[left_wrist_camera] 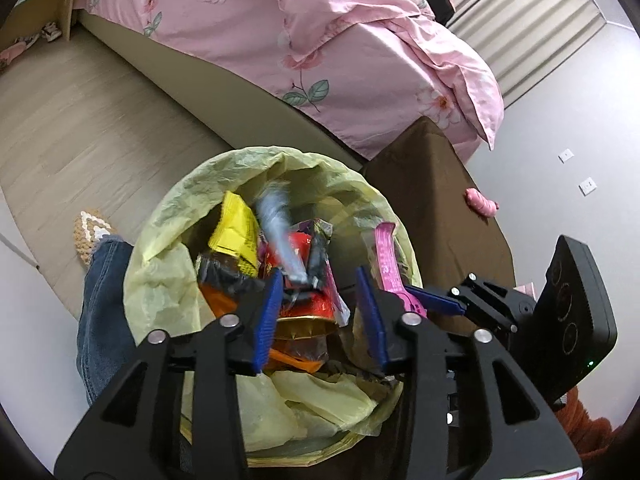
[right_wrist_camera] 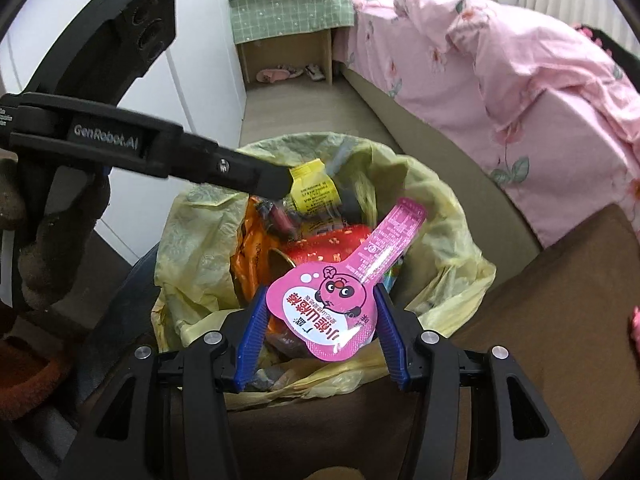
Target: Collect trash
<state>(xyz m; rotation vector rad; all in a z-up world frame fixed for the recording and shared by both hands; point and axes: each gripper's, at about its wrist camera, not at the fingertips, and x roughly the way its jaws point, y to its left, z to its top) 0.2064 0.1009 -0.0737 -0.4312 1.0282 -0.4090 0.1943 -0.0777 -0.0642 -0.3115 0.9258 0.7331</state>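
Observation:
A bin lined with a yellow bag (left_wrist_camera: 172, 200) (right_wrist_camera: 440, 208) holds several snack wrappers, among them a yellow packet (left_wrist_camera: 234, 232) (right_wrist_camera: 314, 190) and a red one (right_wrist_camera: 332, 242). My left gripper (left_wrist_camera: 320, 276) hangs open over the bin. A blurred grey wrapper (left_wrist_camera: 276, 224) is just beyond its fingertips, clear of the pads. My right gripper (right_wrist_camera: 320, 292) is shut on a pink guitar-shaped wrapper (right_wrist_camera: 340, 296) (left_wrist_camera: 386, 252), held above the bin's near-right rim. The left gripper's black finger (right_wrist_camera: 240, 172) reaches in from the left in the right wrist view.
A bed with a pink floral quilt (left_wrist_camera: 320, 40) (right_wrist_camera: 520, 80) runs behind the bin. A brown stool (left_wrist_camera: 440, 200) (right_wrist_camera: 560, 300) touches the bin's right side. A person's jeans leg (left_wrist_camera: 104, 300) and knitted slipper (left_wrist_camera: 92, 236) stand to the left. A bedside shelf (right_wrist_camera: 284, 52) is farther back.

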